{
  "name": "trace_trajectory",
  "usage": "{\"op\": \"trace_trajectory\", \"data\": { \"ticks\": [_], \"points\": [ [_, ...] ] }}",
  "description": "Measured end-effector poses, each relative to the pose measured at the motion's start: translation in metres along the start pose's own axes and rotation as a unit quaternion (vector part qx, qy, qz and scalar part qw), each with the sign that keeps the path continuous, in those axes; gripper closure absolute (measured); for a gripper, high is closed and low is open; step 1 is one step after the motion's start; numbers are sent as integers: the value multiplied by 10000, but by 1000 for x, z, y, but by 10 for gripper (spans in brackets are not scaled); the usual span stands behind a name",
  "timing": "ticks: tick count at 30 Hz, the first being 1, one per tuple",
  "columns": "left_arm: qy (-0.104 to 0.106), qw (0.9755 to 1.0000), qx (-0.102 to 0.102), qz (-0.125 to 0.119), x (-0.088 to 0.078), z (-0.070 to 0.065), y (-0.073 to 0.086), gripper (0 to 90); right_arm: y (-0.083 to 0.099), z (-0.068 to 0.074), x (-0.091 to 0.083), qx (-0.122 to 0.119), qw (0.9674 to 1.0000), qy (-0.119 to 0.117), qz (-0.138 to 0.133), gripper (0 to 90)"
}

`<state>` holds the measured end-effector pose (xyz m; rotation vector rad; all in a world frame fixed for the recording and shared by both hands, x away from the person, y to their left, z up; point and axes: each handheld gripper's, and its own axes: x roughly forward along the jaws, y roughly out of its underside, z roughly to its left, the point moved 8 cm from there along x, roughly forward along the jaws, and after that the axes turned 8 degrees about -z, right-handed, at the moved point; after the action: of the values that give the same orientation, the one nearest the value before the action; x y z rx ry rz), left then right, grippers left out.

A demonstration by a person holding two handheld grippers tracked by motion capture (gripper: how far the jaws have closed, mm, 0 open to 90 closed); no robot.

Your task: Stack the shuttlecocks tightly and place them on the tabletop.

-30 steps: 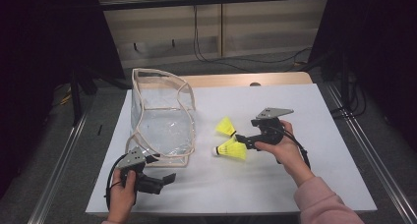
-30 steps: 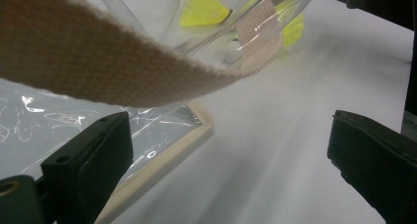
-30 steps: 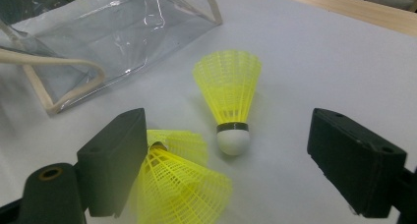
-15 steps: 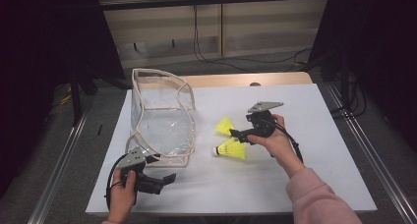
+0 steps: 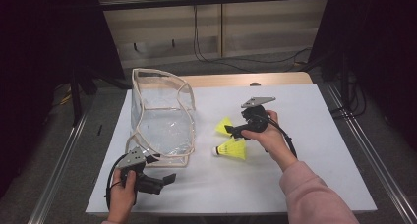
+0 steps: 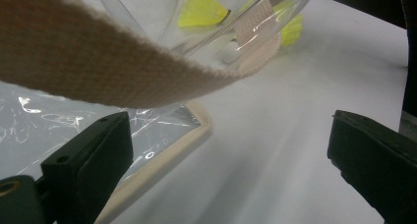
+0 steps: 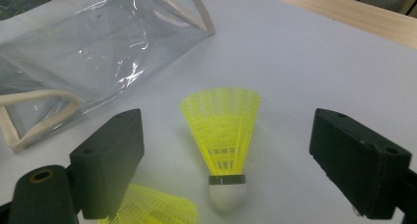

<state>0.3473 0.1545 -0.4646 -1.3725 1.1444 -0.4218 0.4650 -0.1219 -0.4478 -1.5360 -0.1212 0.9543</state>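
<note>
Nearest to us, we are holding the left gripper [image 5: 167, 179] low over the front left part of the bench [image 5: 314, 184], close to its front edge. Its jaws are standing wide apart with nothing clamped between them; in the left gripper view the beige strap [image 6: 98, 71] of the clear bag [image 5: 162, 121] is hanging just above the gap, and the bag's beige-trimmed bottom edge [image 6: 162, 160] is lying by the left jaw. To the right of this gripper the white surface is running bare along the whole front edge.

A little farther in, we are keeping the right gripper [image 5: 232, 131] over two yellow shuttlecocks. Its jaws are gaping wide and are pressing on nothing. In the right gripper view one shuttlecock [image 7: 223, 140] is lying between the jaws with its white cork toward the camera and its skirt fanning away, apart from both pads; the second shuttlecock [image 7: 152, 207] is lying beside the left jaw at the lower edge. In the high view the nearer shuttlecock [image 5: 232, 149] is lying on its side, cork pointing left, and the farther one [image 5: 224, 126] is sitting just behind the gripper's tip.

Left of them, near but apart, the bag is standing upright. Beyond it all, the far and right parts of the bench are lying bare up to the wooden strip [image 5: 231, 79] at the back edge.
</note>
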Motion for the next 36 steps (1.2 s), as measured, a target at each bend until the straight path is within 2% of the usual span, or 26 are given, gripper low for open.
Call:
{"op": "trace_trajectory", "data": {
  "ticks": [2, 5, 7, 12, 14, 15, 16, 20, 21, 29, 34, 36],
  "points": [
    [-50, 9999, 108, -47, 0, 2, -1, 33, 0, -1, 3, -26, 10000, 8, 39, 131],
    [-43, 9999, 122, -30, 0, 2, -1, 33, 0, -2, 6, -8, 10000, 30, 83, 132],
    [-63, 9999, 109, -37, -1, 3, -1, 33, -1, -2, 8, -69, 9999, 39, 96, 134],
    [-16, 10000, 3, -36, 0, 1, 0, 33, -1, -3, 13, -14, 9999, 50, 140, 145],
    [-42, 10000, 59, -65, 0, 3, -1, 33, -2, -4, 15, -78, 9998, 59, 172, 145],
    [-46, 9999, 65, -68, 0, 3, -1, 33, -3, -3, 16, -17, 9998, 84, 188, 146],
    [-35, 9999, 53, -92, 0, 3, -2, 33, -4, -4, 17, -83, 9998, 82, 185, 148],
    [-31, 9999, 31, -98, 0, 2, -2, 33, -7, -3, 20, -48, 9997, 123, 215, 164],
    [-28, 9999, 34, -95, 0, 2, -1, 33, -8, -4, 21, -99, 9997, 118, 195, 173],
    [-31, 10000, 72, -47, 0, 3, -1, 33, -11, -1, 26, 29, 9997, 93, 240, 270],
    [-26, 10000, 66, -51, 0, 3, -1, 33, -13, -1, 33, -9, 9997, 81, 212, 347],
    [-18, 10000, 53, -53, 0, 3, 0, 33, -13, 0, 36, -60, 9995, 78, 310, 366]
  ]
}}
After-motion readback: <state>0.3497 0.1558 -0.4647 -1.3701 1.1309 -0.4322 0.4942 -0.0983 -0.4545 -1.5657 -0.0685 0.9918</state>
